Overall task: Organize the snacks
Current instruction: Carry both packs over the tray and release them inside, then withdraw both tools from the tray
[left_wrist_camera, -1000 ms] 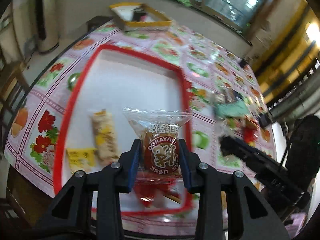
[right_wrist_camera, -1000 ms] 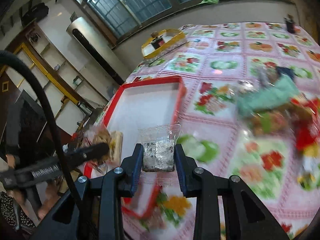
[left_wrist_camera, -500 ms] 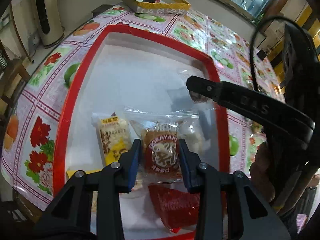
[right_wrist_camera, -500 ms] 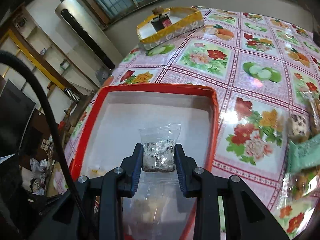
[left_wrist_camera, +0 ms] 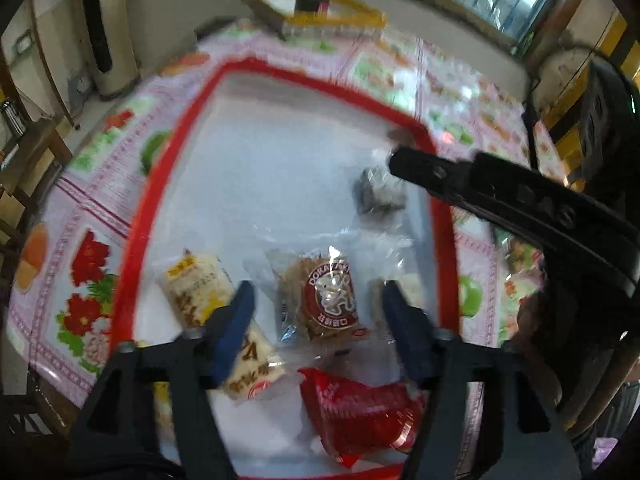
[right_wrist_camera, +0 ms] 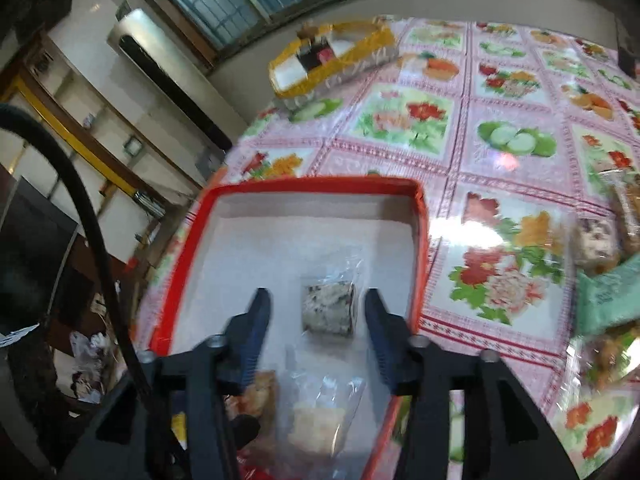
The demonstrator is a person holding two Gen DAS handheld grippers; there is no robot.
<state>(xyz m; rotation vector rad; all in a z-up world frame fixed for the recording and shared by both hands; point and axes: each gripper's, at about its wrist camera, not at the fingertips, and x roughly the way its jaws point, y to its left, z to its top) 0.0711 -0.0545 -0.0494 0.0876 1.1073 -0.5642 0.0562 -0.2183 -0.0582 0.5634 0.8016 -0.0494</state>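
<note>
On the floral worktop (right_wrist_camera: 500, 152), my tools (left_wrist_camera: 318, 300) (right_wrist_camera: 316, 306) have just opened (both clear); dorayaki (left_wrist_camera: 328, 300) and bar (right_wrist_camera: 329, 308) lie lengthwise in the tray (right_wrist_camera: 418, 264).

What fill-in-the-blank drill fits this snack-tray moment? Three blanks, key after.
1. The dorayaki packet lies inside the tray whose rim is coloured ____.
2. The left claw stands ____ around that packet, pads off it.
3. The dark seaweed-speckled snack lies in the tray between the fingers of the ____ claw, released.

Missing: red; open; right
</note>
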